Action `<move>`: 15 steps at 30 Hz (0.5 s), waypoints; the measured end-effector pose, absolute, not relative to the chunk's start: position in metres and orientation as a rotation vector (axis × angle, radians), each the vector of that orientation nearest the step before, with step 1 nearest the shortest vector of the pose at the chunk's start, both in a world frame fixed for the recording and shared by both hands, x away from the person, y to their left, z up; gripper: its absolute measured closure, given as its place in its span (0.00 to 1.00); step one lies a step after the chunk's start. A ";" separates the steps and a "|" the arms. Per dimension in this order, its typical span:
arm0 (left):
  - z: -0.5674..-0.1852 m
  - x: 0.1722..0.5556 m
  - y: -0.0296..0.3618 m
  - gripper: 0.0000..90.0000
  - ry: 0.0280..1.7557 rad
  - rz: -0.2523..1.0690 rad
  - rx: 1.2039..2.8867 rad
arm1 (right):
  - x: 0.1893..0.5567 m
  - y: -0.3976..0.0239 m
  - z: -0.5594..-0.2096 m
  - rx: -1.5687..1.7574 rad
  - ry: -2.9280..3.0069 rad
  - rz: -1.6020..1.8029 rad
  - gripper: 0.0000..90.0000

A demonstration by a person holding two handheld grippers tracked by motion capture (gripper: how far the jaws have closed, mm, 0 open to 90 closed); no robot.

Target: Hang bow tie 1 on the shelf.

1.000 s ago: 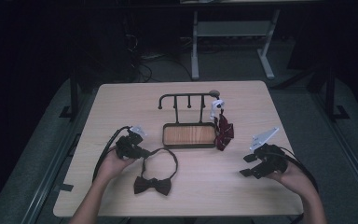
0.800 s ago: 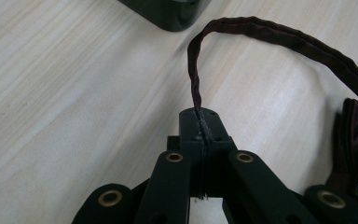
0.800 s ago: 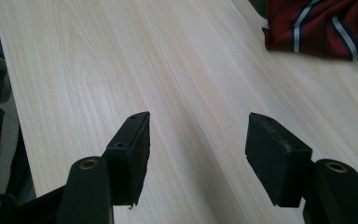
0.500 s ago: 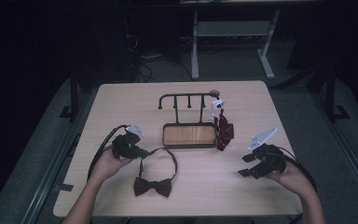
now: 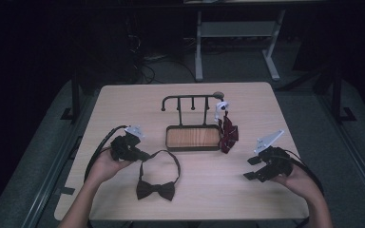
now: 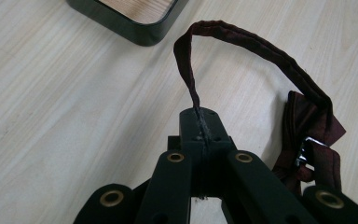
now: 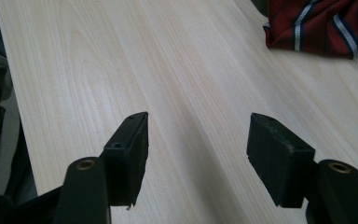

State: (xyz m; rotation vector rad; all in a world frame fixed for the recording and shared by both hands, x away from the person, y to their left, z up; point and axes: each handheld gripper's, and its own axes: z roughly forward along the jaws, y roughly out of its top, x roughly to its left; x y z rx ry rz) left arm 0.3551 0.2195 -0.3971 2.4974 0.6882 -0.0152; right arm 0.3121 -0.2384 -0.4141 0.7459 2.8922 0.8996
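Observation:
A dark maroon bow tie (image 5: 156, 189) lies on the wooden table near its front edge, its neck strap (image 5: 167, 155) looping up toward the left. My left gripper (image 5: 144, 156) is shut on that strap; in the left gripper view the strap (image 6: 242, 42) arches out of the closed jaws and back down to the bow (image 6: 312, 135). A black hook stand with a wood-lined tray (image 5: 193, 137) sits mid-table. A red striped tie (image 5: 227, 133) hangs from its right end and spills onto the table. My right gripper (image 5: 251, 168) is open at the right, nothing between its pads (image 7: 126, 154).
The stand's hook bar (image 5: 190, 98) rises behind the tray. The red striped tie (image 7: 324, 25) lies at the top right of the right gripper view. The table edge (image 7: 9, 107) and the grey floor lie close to that gripper's left.
My left gripper has risen slightly, lifting the strap with it. The right gripper has stayed where it was.

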 end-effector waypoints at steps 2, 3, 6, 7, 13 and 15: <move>-0.395 0.354 0.220 1.00 0.684 -0.021 2.501 | 0.312 -0.238 -0.414 0.746 2.892 0.900 0.42; -0.394 0.354 0.220 1.00 0.679 -0.020 2.506 | 0.312 -0.238 -0.414 0.743 2.893 0.900 0.42; -0.389 0.353 0.219 1.00 0.670 -0.018 2.512 | 0.312 -0.239 -0.414 0.738 2.893 0.897 0.42; -0.388 0.353 0.219 1.00 0.670 -0.019 2.516 | 0.312 -0.239 -0.414 0.737 2.893 0.896 0.42; -0.376 0.354 0.218 1.00 0.645 -0.027 2.530 | 0.311 -0.240 -0.412 0.738 2.891 0.896 0.42; -0.372 0.354 0.217 1.00 0.636 -0.024 2.531 | 0.311 -0.240 -0.412 0.739 2.889 0.898 0.42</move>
